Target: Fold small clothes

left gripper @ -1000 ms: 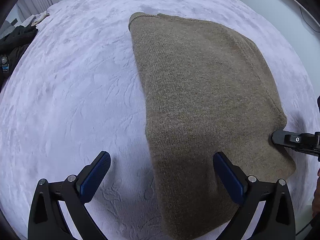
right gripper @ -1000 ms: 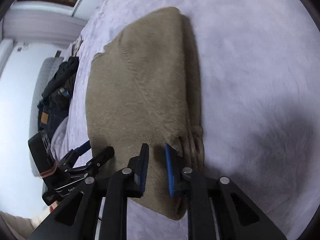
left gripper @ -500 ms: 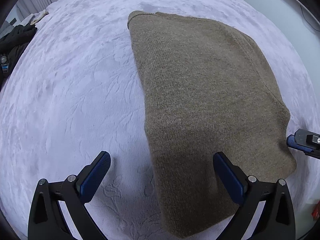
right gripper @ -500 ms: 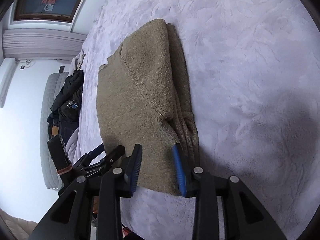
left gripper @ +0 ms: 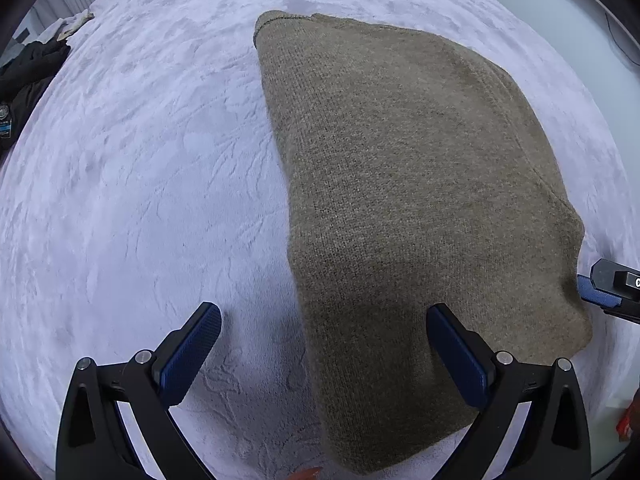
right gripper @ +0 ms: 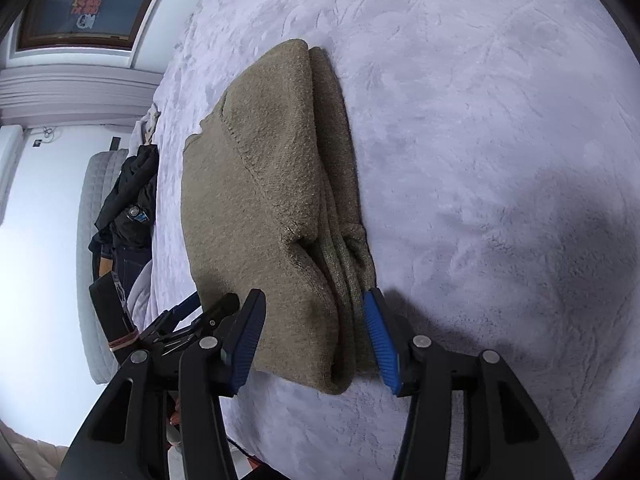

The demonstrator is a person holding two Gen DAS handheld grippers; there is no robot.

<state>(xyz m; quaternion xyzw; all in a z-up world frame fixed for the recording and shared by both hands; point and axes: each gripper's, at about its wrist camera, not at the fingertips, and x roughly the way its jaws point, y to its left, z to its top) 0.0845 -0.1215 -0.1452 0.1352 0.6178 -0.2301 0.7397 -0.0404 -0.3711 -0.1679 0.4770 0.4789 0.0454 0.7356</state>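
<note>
A brown knitted sweater (left gripper: 416, 184) lies folded on the pale lilac plush bedspread (left gripper: 140, 160). My left gripper (left gripper: 324, 354) is open just above the sweater's near left edge, holding nothing. In the right wrist view the sweater (right gripper: 264, 184) shows its stacked folded layers. My right gripper (right gripper: 314, 338) is open, its jaws on either side of the sweater's near end, not clamped. Its blue fingertip also shows at the right edge of the left wrist view (left gripper: 598, 294).
Dark clothes (right gripper: 128, 200) and a pale cloth (left gripper: 74, 24) lie at the far edge of the bed. A padded headboard (right gripper: 94, 240) and a window (right gripper: 88, 4) stand beyond. The left gripper's body (right gripper: 168, 328) is beside the sweater.
My right gripper has opened and let go of the sweater's end, drawing back a little. The sweater has settled flat. My left gripper stays open and still.
</note>
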